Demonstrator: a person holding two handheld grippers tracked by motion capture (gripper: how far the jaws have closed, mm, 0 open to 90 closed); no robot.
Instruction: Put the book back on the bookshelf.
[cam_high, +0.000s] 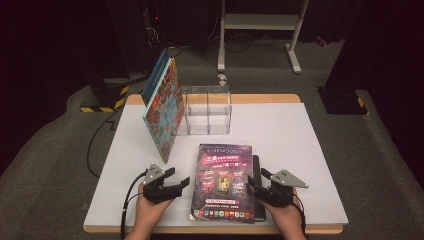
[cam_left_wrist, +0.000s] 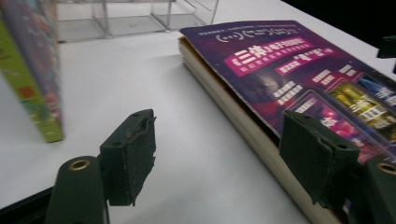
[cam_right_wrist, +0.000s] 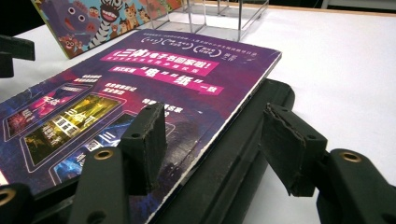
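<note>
Lying flat at the near edge of the white table (cam_high: 300, 140), the purple paperback book (cam_high: 223, 182) sits between the left gripper (cam_high: 176, 181) and right gripper (cam_high: 256, 184), both open and empty. Farther off, a colourful picture book (cam_high: 164, 107) leans against a clear acrylic organiser (cam_high: 208, 110).

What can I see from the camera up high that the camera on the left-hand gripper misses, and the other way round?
High view alone: both hands, the left gripper and right gripper either side of the purple book, the table's wooden edge, and the floor beyond. Left gripper view alone: the purple book's cream page edges close up, and the gripper's open pads with nothing between them. Both show the purple book, the clear plastic holder and the leaning picture book.
</note>
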